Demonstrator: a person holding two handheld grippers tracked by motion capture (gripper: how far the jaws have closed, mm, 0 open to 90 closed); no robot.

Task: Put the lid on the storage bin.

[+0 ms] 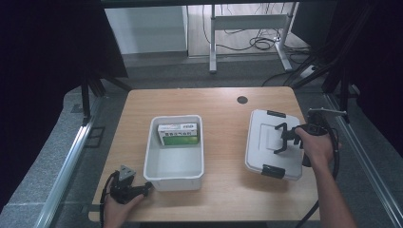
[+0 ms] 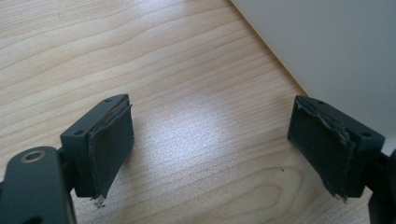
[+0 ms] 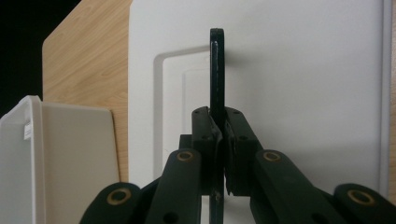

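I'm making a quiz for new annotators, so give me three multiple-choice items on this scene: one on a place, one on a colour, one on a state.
1. Where does the green and white box lie?
A. inside the white bin, at its far end
B. on the lid
C. on the bare table

2. What colour are the latches on the white lid?
A. red
B. black
C. yellow

3. How does the right hand-held gripper stand?
A. wide open above the bin
B. lying on the floor
C. shut on the lid's black handle

Answers: 1 A, the high view shows the box within the bin's walls. 2 B, both clips are dark. 3 C, the right gripper view shows the jaws pinching the handle.
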